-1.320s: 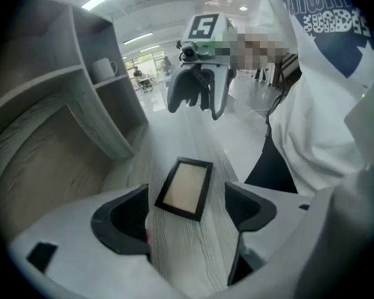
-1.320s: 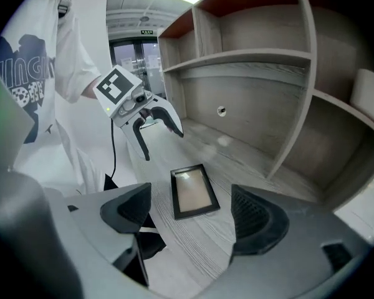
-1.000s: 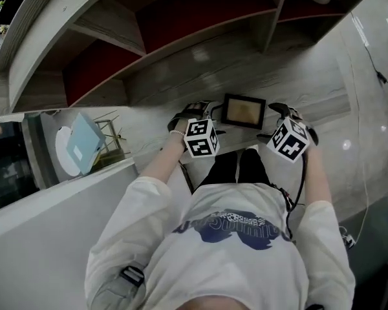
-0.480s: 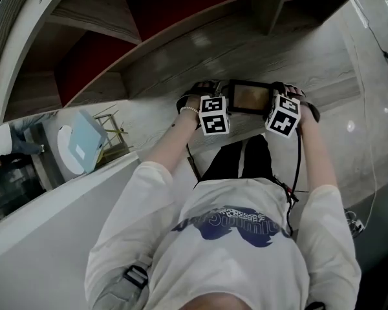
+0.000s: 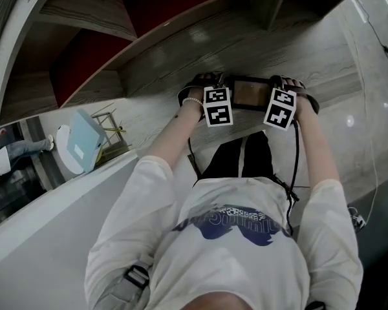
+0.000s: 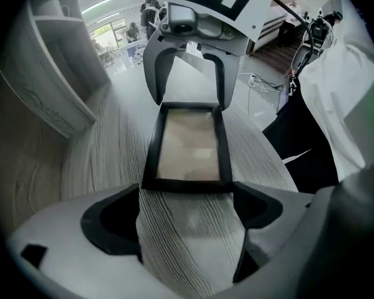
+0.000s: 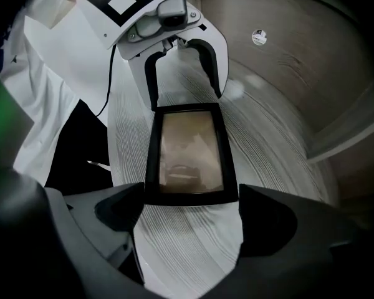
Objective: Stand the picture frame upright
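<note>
Head view, item one: picture frame [image 5: 249,94], black border with a pale brown panel, upper centre of the frame, lying flat and face up on the bench [image 5: 310,57], so not yet stood upright. Left gripper view: left claw [image 6: 187,229] at lower centre, pointed along the frame's length, its jaws opening. The frame's near short end sits right at the mouth between the tips and no pad presses on it, so the claw is released. Right gripper view: right claw [image 7: 187,229] at lower centre, set the same way at the opposite short end, jaws likewise opening and also released, the frame's edge at the mouth and unpinched. Each gripper view shows the other claw at upper centre, spread astride the far end of the frame. Placement reads as deliberate: one claw to each end, both spread wide enough to take the frame's width, probably so both ends can be gripped evenly and the frame tipped up without twisting. Head view, item two: marker cubes, left [image 5: 218,105] and right [image 5: 280,108], just beside the frame on either side, hiding the tips below them. Item three: bench surface, grey wood grain, bare around the frame. Item four: curved shelving [image 5: 84,11], upper left, well apart from the frame.
</note>
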### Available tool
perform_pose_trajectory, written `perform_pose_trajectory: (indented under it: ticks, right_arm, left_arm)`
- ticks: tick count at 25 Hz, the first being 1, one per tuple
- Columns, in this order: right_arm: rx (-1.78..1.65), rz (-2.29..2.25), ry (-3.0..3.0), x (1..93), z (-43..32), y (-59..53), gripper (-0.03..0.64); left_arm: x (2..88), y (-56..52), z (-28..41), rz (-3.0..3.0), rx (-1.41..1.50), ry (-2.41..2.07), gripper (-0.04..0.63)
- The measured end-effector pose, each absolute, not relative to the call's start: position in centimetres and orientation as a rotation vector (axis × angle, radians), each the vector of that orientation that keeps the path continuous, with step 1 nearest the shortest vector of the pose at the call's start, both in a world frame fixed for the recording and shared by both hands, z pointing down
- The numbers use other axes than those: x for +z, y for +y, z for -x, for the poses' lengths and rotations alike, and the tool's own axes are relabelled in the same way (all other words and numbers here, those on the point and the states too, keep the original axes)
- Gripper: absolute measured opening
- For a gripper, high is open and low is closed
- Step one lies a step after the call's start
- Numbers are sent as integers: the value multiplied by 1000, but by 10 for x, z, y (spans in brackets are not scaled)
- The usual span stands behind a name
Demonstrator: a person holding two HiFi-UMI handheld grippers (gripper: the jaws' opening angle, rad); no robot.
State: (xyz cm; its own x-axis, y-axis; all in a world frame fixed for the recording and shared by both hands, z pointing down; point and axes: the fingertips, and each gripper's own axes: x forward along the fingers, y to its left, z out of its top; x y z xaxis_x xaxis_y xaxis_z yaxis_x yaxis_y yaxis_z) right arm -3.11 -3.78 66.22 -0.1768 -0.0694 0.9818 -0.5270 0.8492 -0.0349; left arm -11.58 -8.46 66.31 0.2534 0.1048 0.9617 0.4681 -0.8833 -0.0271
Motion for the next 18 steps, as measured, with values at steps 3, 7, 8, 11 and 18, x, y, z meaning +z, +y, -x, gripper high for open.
perform_pose_trajectory:
  ticks: [3, 7, 8, 11, 18]
  right_arm:
    - [449, -453, -1721, 663, 32, -38, 439]
    - [495, -477, -1752, 663, 30, -39, 440]
    - [505, -484, -1763, 663, 29, -39, 441]
    - [522, -492, -1784, 664, 28, -39, 443]
    - [557, -464, -1784, 669, 28, -39, 453]
  left_arm:
    - [665, -85, 116, 2226, -1695, -544, 449]
    - [667, -87, 115, 2228, -1722, -565, 449]
    - [667, -87, 115, 2231, -1729, -571, 449]
    - [668, -87, 115, 2215, -1740, -597, 449]
    - [672, -86, 111, 2128, -1770, -669, 459]
